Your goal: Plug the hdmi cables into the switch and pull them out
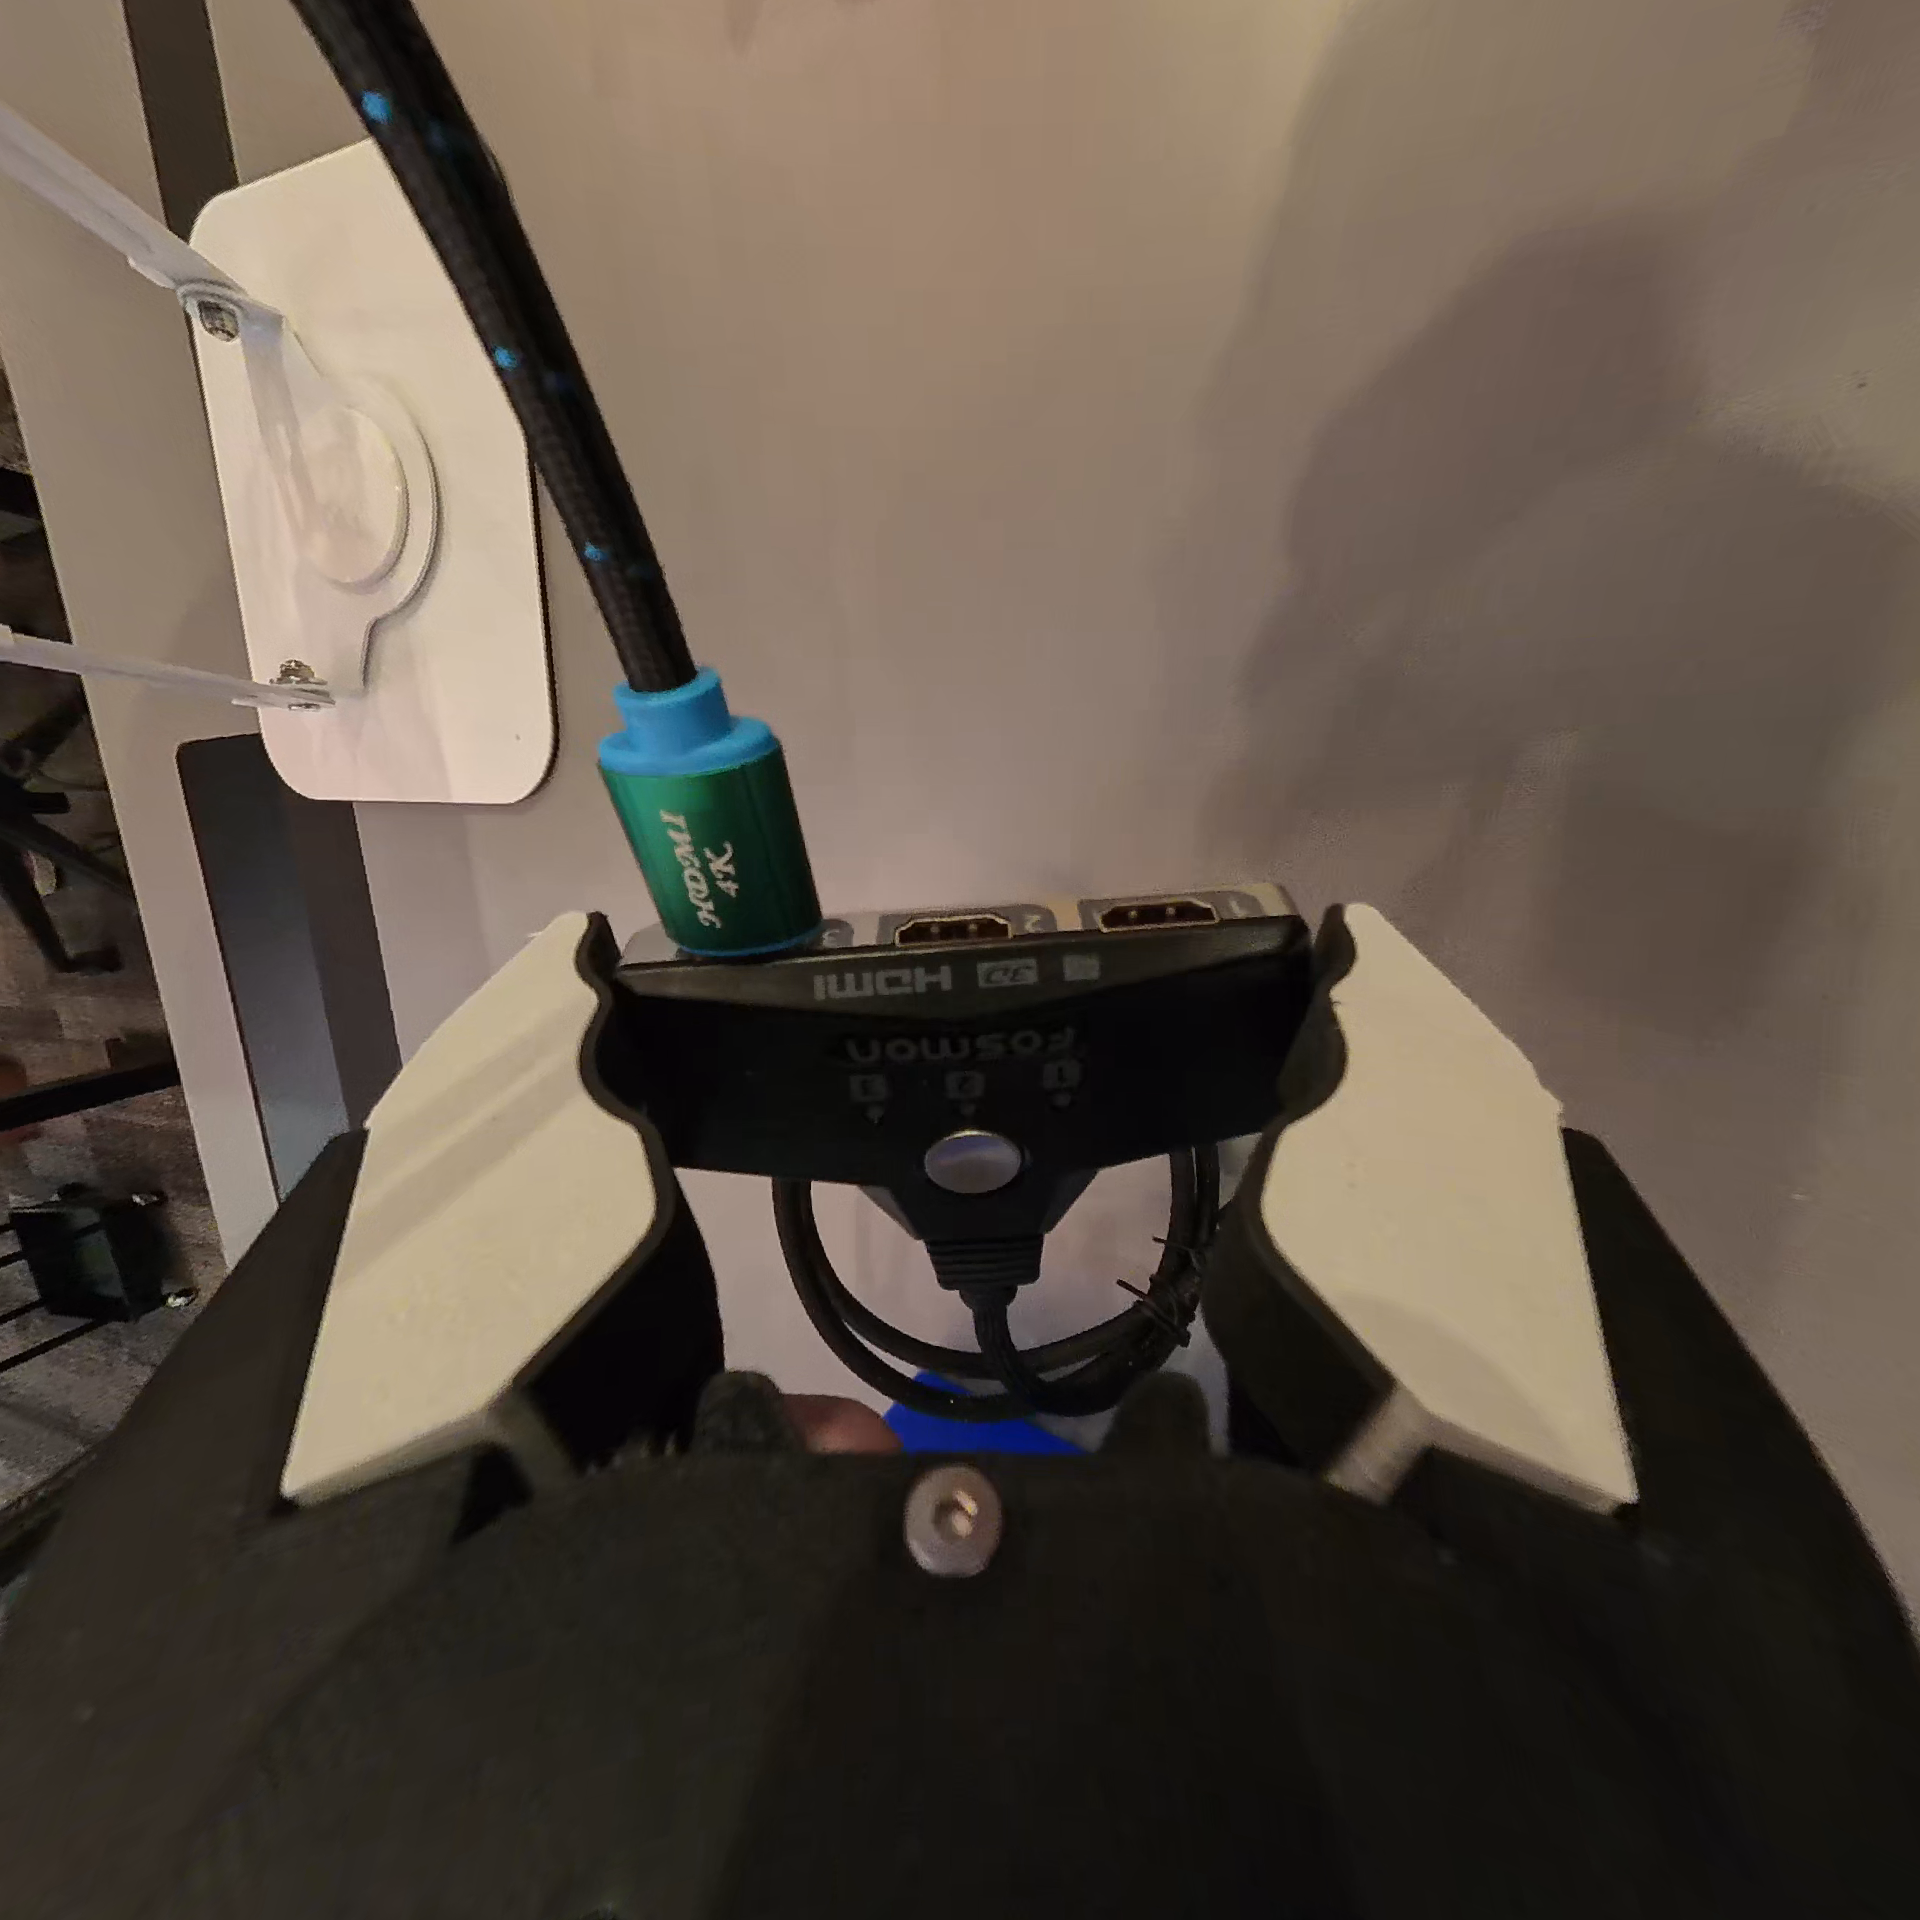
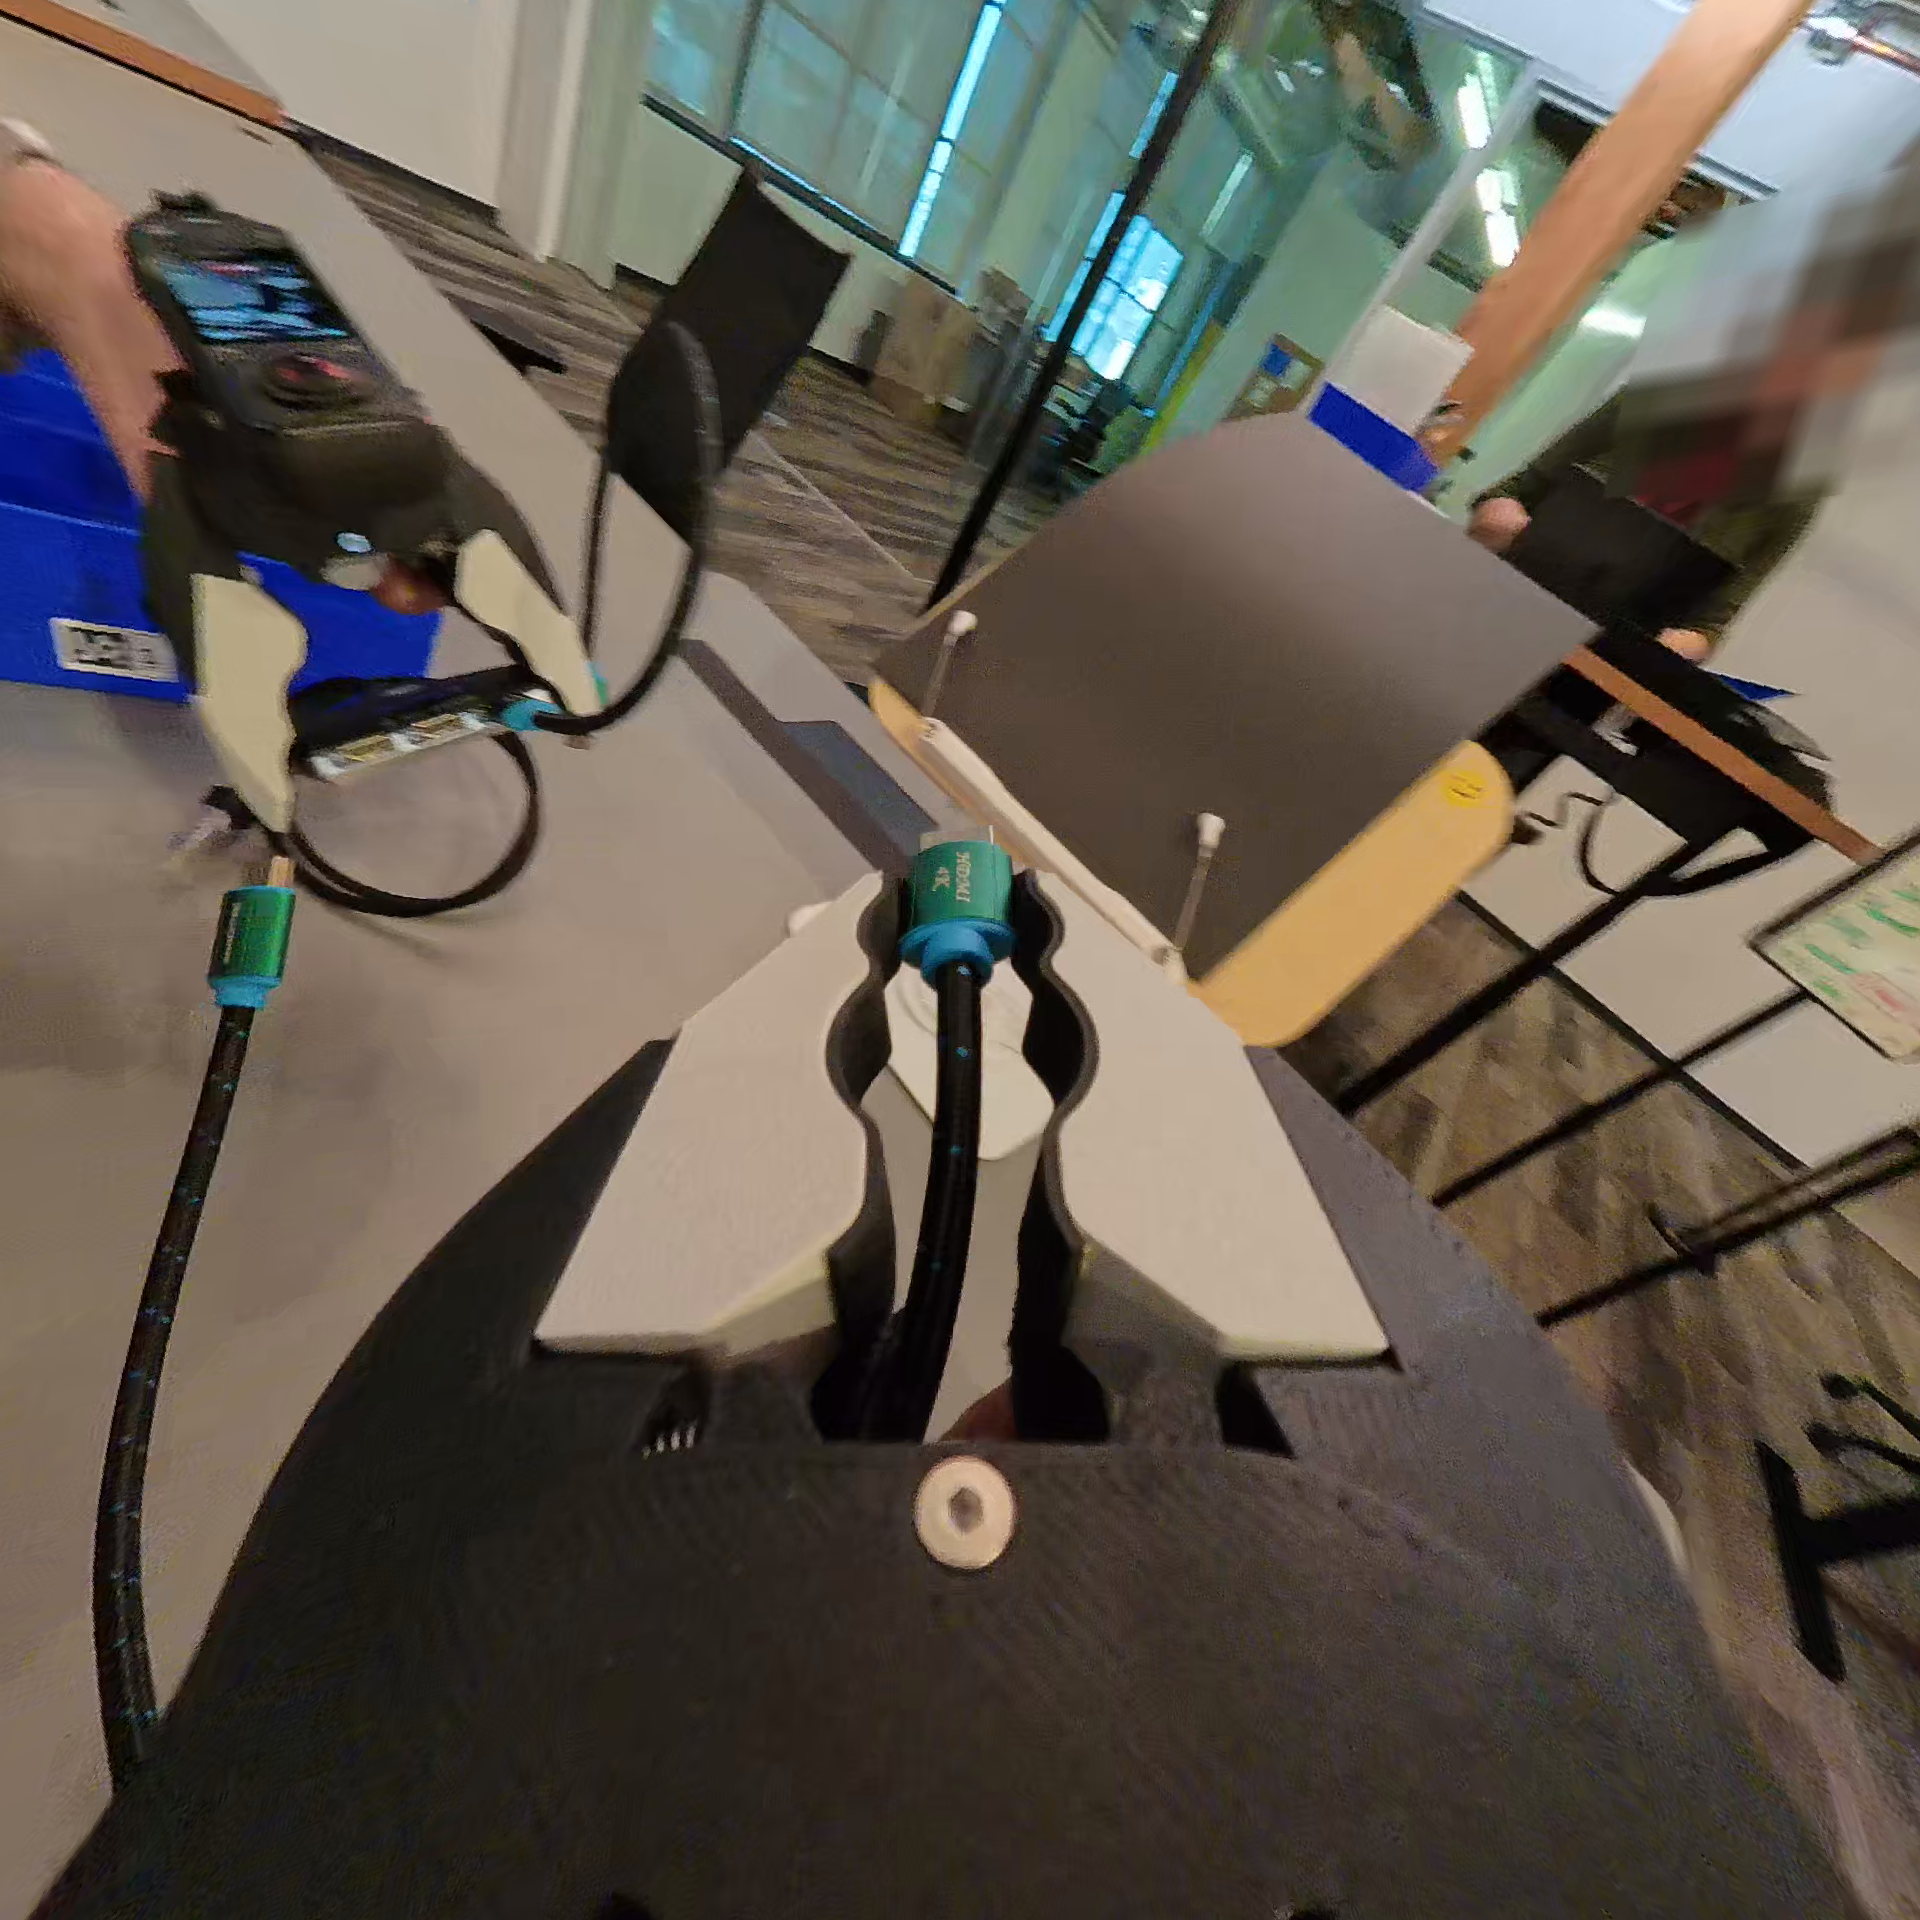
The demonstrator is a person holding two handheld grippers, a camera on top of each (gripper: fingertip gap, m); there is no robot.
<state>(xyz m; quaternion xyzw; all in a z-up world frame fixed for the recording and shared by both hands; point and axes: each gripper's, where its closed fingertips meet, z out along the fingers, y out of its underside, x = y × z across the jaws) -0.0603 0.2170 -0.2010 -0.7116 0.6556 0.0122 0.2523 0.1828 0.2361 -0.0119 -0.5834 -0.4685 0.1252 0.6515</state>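
- One plug (image 1: 717,842) sits in the switch (image 1: 961,1049) at its left-end port; the two ports beside it are bare.
- Left gripper (image 1: 961,966): fingers pinch the switch by its ends, above the table (image 1: 1039,468).
- Right gripper (image 2: 951,914): fingers pinch a second plug (image 2: 954,888), away from the switch.
- A third plug (image 2: 252,935) lies on the table below the switch.
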